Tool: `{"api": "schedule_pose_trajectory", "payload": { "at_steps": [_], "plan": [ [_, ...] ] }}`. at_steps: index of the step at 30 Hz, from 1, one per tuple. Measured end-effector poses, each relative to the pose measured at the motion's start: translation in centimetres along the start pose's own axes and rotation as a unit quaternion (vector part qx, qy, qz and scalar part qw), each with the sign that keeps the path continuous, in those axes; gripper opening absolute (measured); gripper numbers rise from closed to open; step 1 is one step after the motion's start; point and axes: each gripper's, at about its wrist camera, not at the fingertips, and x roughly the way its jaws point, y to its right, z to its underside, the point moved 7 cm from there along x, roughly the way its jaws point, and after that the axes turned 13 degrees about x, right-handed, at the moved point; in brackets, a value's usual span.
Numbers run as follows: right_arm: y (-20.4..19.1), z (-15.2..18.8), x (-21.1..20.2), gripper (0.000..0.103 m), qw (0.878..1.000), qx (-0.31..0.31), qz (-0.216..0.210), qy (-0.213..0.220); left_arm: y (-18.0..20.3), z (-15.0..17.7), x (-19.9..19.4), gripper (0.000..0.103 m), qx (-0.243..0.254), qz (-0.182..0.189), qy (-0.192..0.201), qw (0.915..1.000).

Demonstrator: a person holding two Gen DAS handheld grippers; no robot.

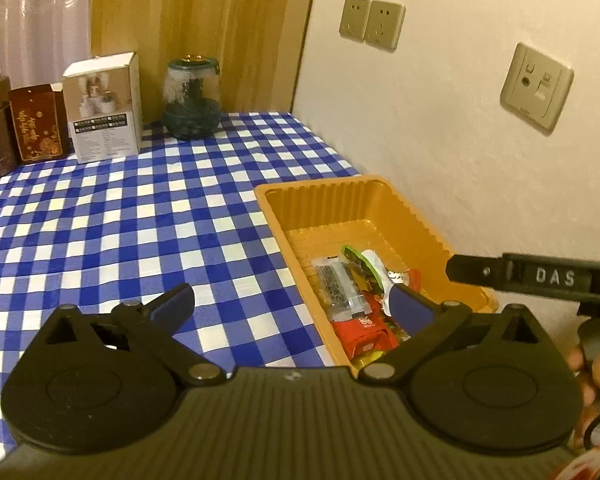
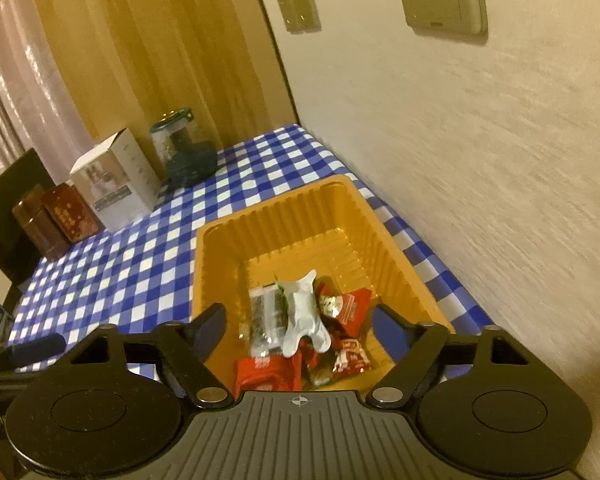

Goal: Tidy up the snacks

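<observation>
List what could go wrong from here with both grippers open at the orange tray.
1. The orange plastic tray looks light; a bump from the open right gripper may slide it on the blue checked tablecloth.
2. The silver foil packet lies atop the heap and may spill.
3. The left gripper crowds the same corner.

A blue-and-white checked tablecloth (image 1: 140, 216) is covering the table. Along its far edge a white carton (image 1: 104, 108), a dark glass jar (image 1: 192, 98) and two brown tins (image 1: 20, 128) (gold lettering unreadable) are standing. Wall sockets (image 1: 370, 24) are sitting on the right wall.
</observation>
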Motion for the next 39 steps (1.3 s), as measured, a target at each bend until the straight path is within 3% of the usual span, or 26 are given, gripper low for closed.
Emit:
{"api": "schedule_pose_trajectory", "payload": {
  "at_steps": [7, 24, 39],
  "plan": [
    [-1.7, 1.8, -3.4, 0.091, 1.0, -0.014, 0.017, 0.007, -0.8, 0.7, -3.3, 0.103, -0.003, -0.01, 0.004, 0.9999],
    [-4.6, 6.8, -12.0, 0.091, 0.999, -0.017, 0.035, 0.026, -1.3, 3.9, -11.2, 0.103, 0.003, 0.008, 0.002, 1.0],
    [-5.3, 11.9, -16.6, 0.091, 0.997, -0.071, 0.021, 0.008, -0.6, 8.3, -17.8, 0.103, -0.033, -0.038, 0.002, 0.9987]
  ]
}}
